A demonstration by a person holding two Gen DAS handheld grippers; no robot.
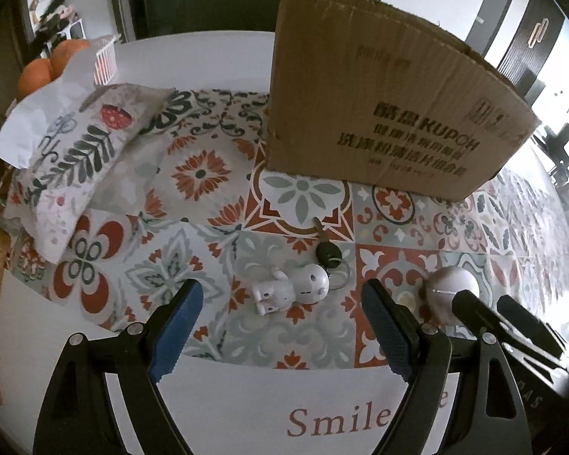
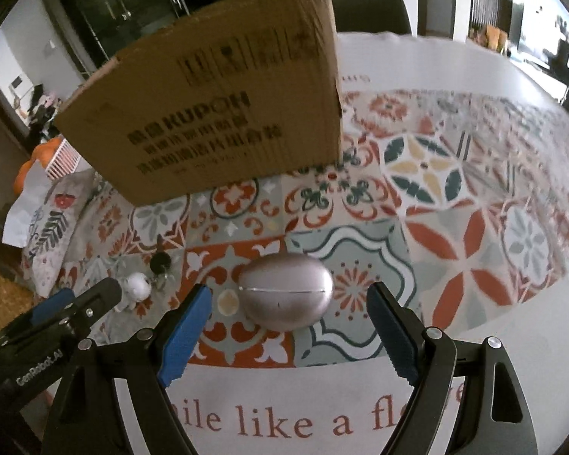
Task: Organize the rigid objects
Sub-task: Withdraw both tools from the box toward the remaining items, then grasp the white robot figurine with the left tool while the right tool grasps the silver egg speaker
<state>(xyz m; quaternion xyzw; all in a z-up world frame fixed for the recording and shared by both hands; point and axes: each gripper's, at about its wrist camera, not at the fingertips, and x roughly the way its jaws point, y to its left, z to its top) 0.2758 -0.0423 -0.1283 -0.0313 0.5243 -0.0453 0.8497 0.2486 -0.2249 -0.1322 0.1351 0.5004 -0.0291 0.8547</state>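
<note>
Egg-shaped case [image 2: 286, 290], pinkish metal, lies on the patterned mat [image 2: 455, 235] of the worktop, in front of the cardboard box [image 2: 223, 113] and on the near side of it. Its long axis runs crosswise, straight across the gap of the right tool [image 2: 290, 313], whose fingers stand wide on either side without touching. The right hand is plainly nearer. The left tool [image 1: 282, 314], also spread wide, faces the white figurine keychain [image 1: 290, 290], just left of the case, empty.
</note>
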